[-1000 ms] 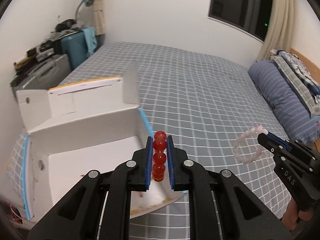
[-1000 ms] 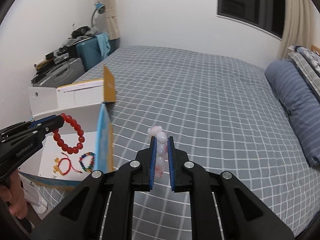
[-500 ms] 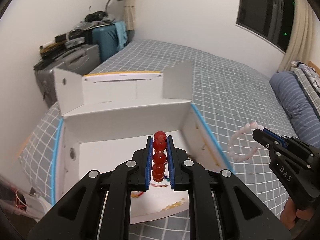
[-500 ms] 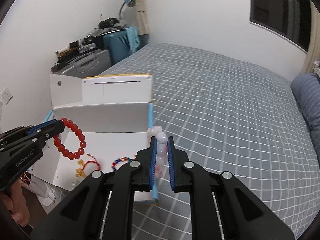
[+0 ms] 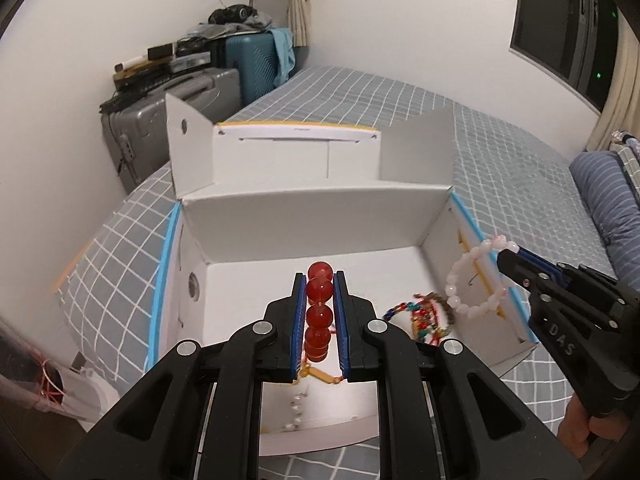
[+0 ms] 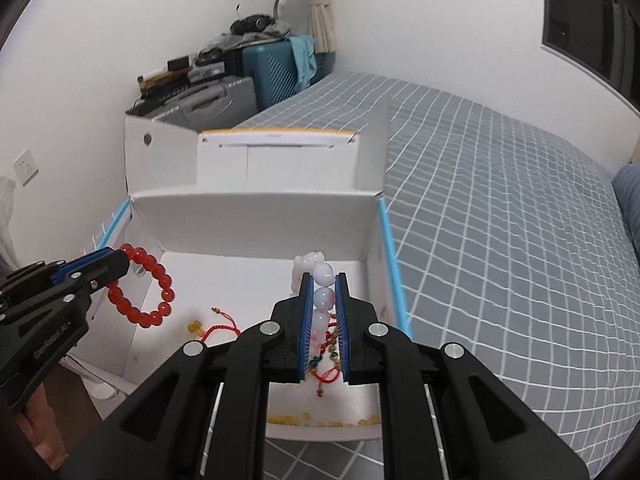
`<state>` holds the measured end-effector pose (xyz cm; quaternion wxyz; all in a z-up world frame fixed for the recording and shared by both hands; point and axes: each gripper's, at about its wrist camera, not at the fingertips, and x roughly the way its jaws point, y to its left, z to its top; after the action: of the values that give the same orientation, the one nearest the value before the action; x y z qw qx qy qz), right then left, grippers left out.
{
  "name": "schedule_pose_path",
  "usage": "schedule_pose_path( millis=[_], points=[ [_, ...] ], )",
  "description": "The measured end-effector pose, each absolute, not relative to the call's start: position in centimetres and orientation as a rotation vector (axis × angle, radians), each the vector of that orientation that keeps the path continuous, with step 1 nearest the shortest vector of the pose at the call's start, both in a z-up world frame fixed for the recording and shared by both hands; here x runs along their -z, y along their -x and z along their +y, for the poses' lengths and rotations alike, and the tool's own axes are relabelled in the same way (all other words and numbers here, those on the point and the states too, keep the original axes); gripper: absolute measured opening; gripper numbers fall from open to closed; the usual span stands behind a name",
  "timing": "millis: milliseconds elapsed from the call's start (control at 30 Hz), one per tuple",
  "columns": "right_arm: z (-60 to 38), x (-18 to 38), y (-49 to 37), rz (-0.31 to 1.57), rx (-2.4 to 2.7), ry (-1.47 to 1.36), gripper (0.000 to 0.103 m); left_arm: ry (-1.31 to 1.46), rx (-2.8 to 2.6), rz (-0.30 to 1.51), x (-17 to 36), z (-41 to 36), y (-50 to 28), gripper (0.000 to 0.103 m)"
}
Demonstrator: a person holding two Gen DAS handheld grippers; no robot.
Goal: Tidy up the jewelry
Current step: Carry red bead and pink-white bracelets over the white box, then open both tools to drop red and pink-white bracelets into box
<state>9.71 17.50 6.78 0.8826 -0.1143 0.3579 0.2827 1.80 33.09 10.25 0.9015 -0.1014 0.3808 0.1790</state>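
An open white cardboard box (image 5: pixel 312 216) (image 6: pixel 248 220) lies on the bed. My left gripper (image 5: pixel 319 280) (image 6: pixel 120 258) is shut on a red bead bracelet (image 5: pixel 319 304) (image 6: pixel 146 284) and holds it over the box's left part. My right gripper (image 6: pixel 324 280) (image 5: pixel 506 254) is shut on a pale pink bead bracelet (image 6: pixel 322 296) (image 5: pixel 476 280) and holds it over the box's right part. On the box floor lie a multicoloured bead bracelet (image 5: pixel 420 316), a red cord bracelet (image 6: pixel 222 326) and yellow beads (image 6: pixel 316 420).
The bed has a grey checked cover (image 6: pixel 500 220). Suitcases with clutter (image 5: pixel 208 80) stand by the wall beyond the box. A blue striped pillow (image 5: pixel 608 196) lies at the right. A white object (image 5: pixel 80 388) sits on the floor at the left.
Both grippers have moved left and forward over the open box with their bracelets. The box now fills the middle of both views.
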Motion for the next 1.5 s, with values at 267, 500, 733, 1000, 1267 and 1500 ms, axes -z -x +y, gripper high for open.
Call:
schedule_pose_path(
  millis=[267, 500, 733, 1000, 1267, 1500],
  points=[
    [20.0, -3.5, -10.5, 0.791, -0.583, 0.281, 0.010, 0.222, -0.385, 0.856, -7.0, 34.5, -2.4, 0.013],
    [21.0, -1.5, -11.5, 0.830, -0.561, 0.302, 0.010, 0.243, -0.390, 0.907, -4.5, 35.6, -3.0, 0.013],
    [21.6, -0.4, -11.8, 0.851, -0.543, 0.324, 0.010, 0.246, -0.396, 0.922, -3.7, 35.8, -3.1, 0.013],
    [21.8, 0.2, -12.4, 0.867, -0.527, 0.329, 0.010, 0.243, -0.395, 0.939, -3.0, 35.9, -3.6, 0.013],
    [21.4, -0.1, -12.2, 0.858, -0.527, 0.310, 0.024, 0.219, -0.421, 0.896, -4.0, 35.6, -3.0, 0.025],
    [19.3, -3.0, -10.2, 0.760, -0.534, 0.257, 0.076, 0.212, -0.442, 0.813, -6.5, 34.9, -1.1, 0.071]
  ],
)
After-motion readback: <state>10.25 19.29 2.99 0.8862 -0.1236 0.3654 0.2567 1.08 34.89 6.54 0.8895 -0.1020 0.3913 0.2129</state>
